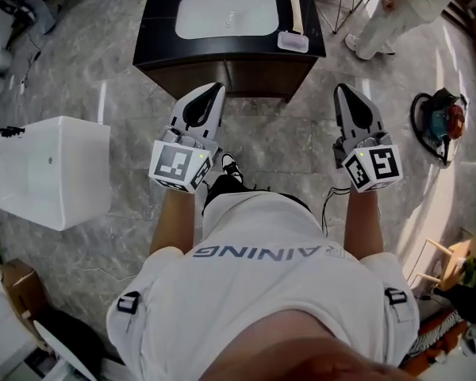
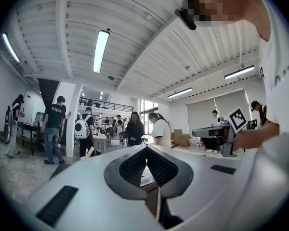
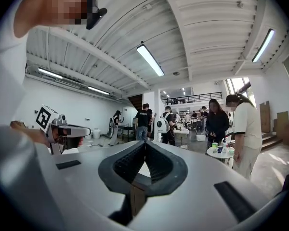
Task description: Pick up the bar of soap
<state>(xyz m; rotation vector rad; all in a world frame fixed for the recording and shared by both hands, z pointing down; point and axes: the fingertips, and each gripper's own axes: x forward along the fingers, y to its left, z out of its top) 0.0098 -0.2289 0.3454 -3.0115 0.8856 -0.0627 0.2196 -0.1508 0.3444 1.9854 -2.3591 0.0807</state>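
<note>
We hold both grippers out level in the lower-mid part of the head view, well apart. The left gripper [image 1: 215, 89] is at centre-left and the right gripper [image 1: 343, 90] at centre-right, both pointing toward the top of the frame.

In its own view the left gripper's jaws are closed tip to tip, w/ nothing between the pads, only a small diamond gap lower down. The right gripper is the same: tips pressed together, empty.

At top centre is a dark cabinet [image 1: 222, 74] w/ a white sink [image 1: 226, 14] set in its top. The bar of soap [image 1: 293, 40] looks to be the pale block in a small dish [image 1: 281, 44] at the counter's right front corner. It's too small to be sure. It's well ahead of both grippers and closer to the right one.

A pale stick-like item [image 1: 296, 13] lies just above the dish; can't tell what it is.

A white box [image 1: 51, 169] sits at mid-left on the marble floor [image 1: 301, 145]. A person in white [image 1: 404, 2] stands at upper right.
</note>
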